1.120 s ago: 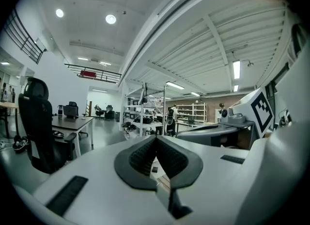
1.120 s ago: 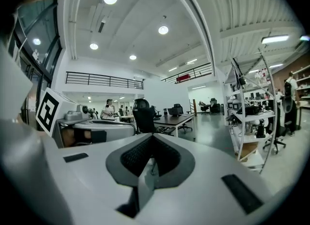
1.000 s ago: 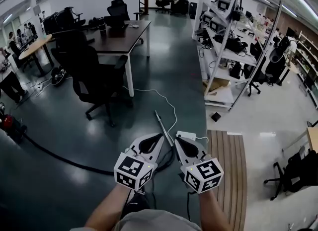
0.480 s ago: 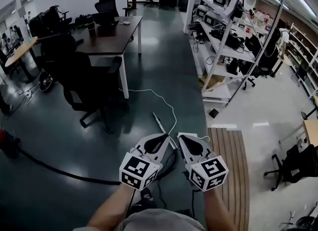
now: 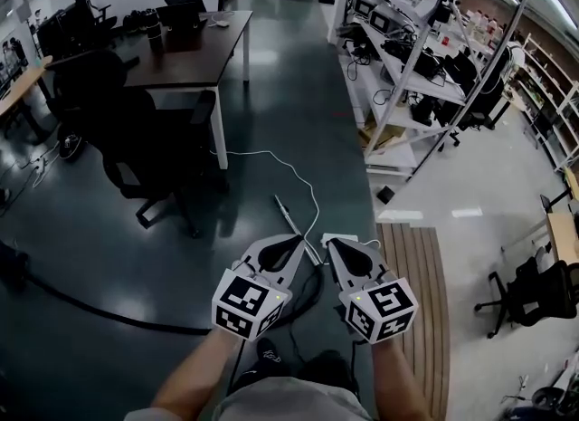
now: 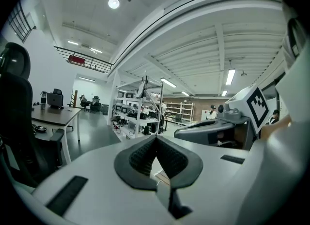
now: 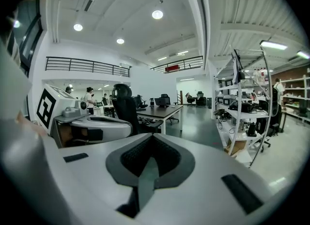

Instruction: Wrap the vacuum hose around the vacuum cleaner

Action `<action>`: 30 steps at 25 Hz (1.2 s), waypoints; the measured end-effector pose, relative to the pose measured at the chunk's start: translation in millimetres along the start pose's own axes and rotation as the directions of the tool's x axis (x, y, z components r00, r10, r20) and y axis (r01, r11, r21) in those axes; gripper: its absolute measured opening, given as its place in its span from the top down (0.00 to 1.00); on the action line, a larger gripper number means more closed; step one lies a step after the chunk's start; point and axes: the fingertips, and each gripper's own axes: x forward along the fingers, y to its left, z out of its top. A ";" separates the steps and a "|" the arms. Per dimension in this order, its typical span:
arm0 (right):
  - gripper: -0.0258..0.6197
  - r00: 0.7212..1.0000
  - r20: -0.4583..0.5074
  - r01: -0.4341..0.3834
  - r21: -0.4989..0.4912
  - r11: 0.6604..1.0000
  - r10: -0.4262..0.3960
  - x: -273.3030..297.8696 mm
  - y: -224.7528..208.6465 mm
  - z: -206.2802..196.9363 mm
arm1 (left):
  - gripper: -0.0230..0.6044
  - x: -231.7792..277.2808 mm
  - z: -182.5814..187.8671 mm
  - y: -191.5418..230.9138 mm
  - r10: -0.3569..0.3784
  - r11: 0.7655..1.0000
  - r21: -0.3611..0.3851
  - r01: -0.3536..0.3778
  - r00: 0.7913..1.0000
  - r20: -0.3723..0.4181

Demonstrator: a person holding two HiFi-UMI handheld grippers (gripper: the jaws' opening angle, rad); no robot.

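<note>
Both smooth white-shelled claws, the left claw [image 5: 291, 245] and the right claw [image 5: 335, 245], are pinched closed on nothing, their ribbed black pads meeting. Below them the black vacuum hose [image 5: 154, 324] curves leftward across the glossy dark floor [image 5: 298, 120]. A slim metal wand [image 5: 291, 220] lies just beyond.

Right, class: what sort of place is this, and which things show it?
Probably an open-plan lab or workshop office: metal shelving racks loaded with electronic gear, a dark desk with a black office chair beside it, and a white cable trailing across the floor.
</note>
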 end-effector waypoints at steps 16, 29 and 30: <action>0.95 0.990 -0.009 -0.142 -0.022 0.990 0.142 29.1 -56.1 12.5 | 0.95 56.9 -0.5 5.4 0.127 0.991 -0.024 -0.128 0.990 -0.053; 0.95 0.966 -0.056 -0.253 -0.009 0.967 0.252 57.6 -98.4 -7.6 | 0.95 98.7 -22.6 14.4 0.222 0.974 -0.019 -0.225 0.969 -0.108; 0.95 0.967 -0.060 -0.249 -0.002 0.968 0.249 61.0 -102.8 -10.8 | 0.95 102.7 -27.1 17.4 0.224 0.974 -0.019 -0.227 0.968 -0.115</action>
